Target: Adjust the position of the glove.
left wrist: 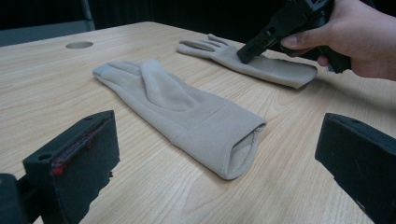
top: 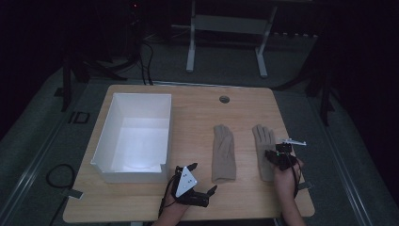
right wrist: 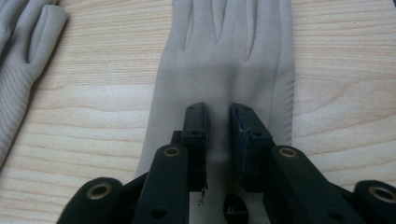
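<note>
Two beige gloves lie flat on the wooden table, fingers pointing away from me. The left glove (top: 223,153) (left wrist: 182,112) (right wrist: 18,56) has its cuff opening toward my left gripper (top: 203,177) (left wrist: 217,140). That gripper rests near the front edge, open wide and empty. My right gripper (top: 270,155) (right wrist: 218,116) points down at the back of the right glove (top: 263,141) (left wrist: 266,65) (right wrist: 224,56), just below its fingers. Its jaws stand a narrow gap apart, tips at the fabric, and no fold is pinched between them. The left gripper view shows the right gripper (left wrist: 252,49) held in a hand (left wrist: 345,32).
An empty white box (top: 136,96) stands on the left half of the table (top: 197,113). A round cable hole (top: 224,99) (left wrist: 79,45) sits near the far edge. Bare wood lies between the box and the gloves. Desk legs and cables stand on the dark floor beyond.
</note>
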A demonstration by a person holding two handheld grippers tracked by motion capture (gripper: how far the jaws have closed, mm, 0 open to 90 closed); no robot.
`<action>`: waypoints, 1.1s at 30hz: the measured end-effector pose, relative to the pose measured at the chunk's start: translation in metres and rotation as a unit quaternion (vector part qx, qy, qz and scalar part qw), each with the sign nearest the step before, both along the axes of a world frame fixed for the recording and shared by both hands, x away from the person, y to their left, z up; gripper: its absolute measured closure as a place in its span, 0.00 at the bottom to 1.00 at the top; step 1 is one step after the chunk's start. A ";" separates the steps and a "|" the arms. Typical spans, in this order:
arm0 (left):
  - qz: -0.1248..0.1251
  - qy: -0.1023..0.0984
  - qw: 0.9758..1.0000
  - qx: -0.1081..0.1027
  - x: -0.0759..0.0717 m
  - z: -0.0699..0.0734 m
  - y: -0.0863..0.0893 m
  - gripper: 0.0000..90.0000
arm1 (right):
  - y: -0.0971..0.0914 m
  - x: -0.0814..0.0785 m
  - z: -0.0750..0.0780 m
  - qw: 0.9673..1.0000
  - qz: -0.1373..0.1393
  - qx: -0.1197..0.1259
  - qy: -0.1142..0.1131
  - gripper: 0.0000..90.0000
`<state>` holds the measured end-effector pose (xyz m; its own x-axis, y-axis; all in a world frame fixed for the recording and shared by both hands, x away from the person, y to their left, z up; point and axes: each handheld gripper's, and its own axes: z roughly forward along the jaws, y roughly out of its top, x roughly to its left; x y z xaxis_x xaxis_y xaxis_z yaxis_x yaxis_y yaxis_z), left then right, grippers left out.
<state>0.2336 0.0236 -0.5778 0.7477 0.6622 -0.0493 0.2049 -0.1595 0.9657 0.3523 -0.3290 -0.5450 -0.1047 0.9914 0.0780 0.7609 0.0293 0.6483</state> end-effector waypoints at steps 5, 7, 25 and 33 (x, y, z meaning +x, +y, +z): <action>0.001 0.003 1.000 -0.004 0.000 0.000 0.001 0.00 | 0.001 0.000 0.000 1.000 0.016 -0.002 -0.001 0.74; 0.000 0.002 1.000 -0.003 0.000 0.000 0.000 0.00 | -0.001 -0.001 0.004 1.000 0.024 -0.012 -0.011 0.70; -0.001 0.000 1.000 -0.001 0.000 0.000 0.000 0.00 | -0.029 0.014 0.027 0.969 0.242 -0.016 -0.039 0.57; 0.000 0.000 1.000 0.000 0.000 0.000 0.000 0.00 | -0.029 0.014 0.007 0.967 0.252 -0.020 -0.033 0.59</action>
<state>0.2337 0.0235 -0.5777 0.7477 0.6622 -0.0499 0.2057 -0.1595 0.9655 0.3660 -0.3583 -0.5379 -0.5793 0.8150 0.0163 0.5996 0.4124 0.6859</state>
